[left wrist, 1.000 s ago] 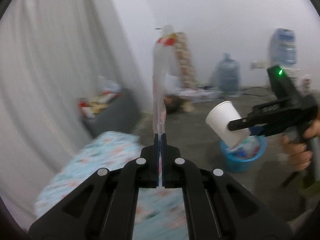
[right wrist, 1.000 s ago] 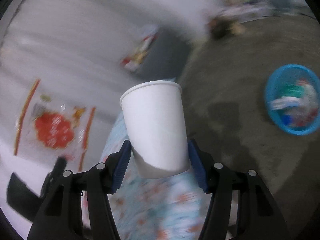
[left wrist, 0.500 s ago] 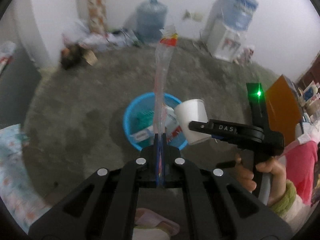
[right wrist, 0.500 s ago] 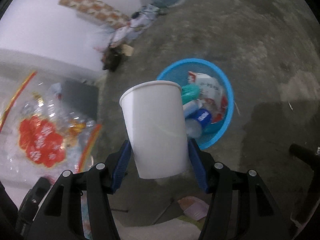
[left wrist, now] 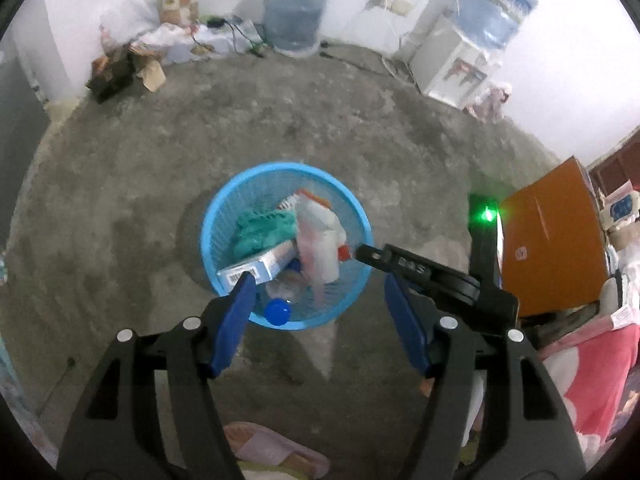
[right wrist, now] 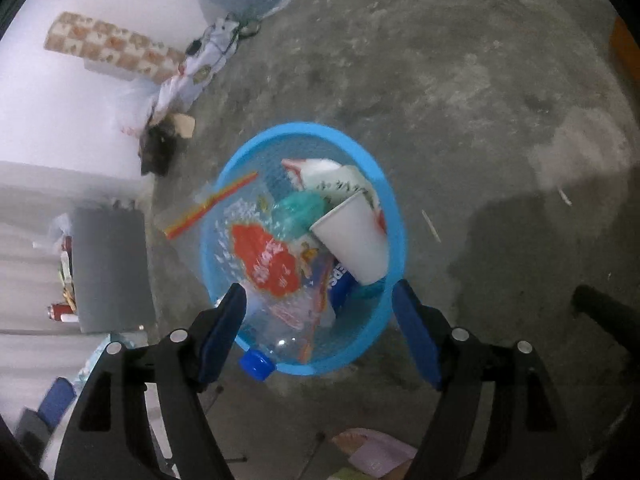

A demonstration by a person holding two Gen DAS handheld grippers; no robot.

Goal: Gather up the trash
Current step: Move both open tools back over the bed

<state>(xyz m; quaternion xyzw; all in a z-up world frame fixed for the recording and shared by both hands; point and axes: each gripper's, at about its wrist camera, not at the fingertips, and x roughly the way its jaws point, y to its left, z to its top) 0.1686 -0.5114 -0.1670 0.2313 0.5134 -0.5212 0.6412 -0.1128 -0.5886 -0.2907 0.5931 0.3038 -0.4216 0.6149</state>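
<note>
A blue mesh waste basket [left wrist: 224,208] stands on the concrete floor, holding several pieces of trash; it also shows in the right wrist view [right wrist: 394,200]. A white paper cup [right wrist: 354,238] and a clear plastic bag with a red print [right wrist: 264,258] are dropping into it. The cup also shows in the left wrist view [left wrist: 324,248]. My left gripper [left wrist: 320,312] is open and empty above the basket's near rim. My right gripper [right wrist: 322,328] is open and empty above the basket, and it also shows in the left wrist view [left wrist: 416,268].
Water jugs [left wrist: 298,4], a white dispenser [left wrist: 452,68] and piled clutter [left wrist: 128,60] line the far wall. An orange box [left wrist: 552,240] stands right of the basket. A grey cabinet [right wrist: 112,268] is at left. Pink slippers [left wrist: 272,448] lie below me.
Both grippers opened over the basket. The left let go of the plastic bag and the right let go of the paper cup; both now fall into the basket.
</note>
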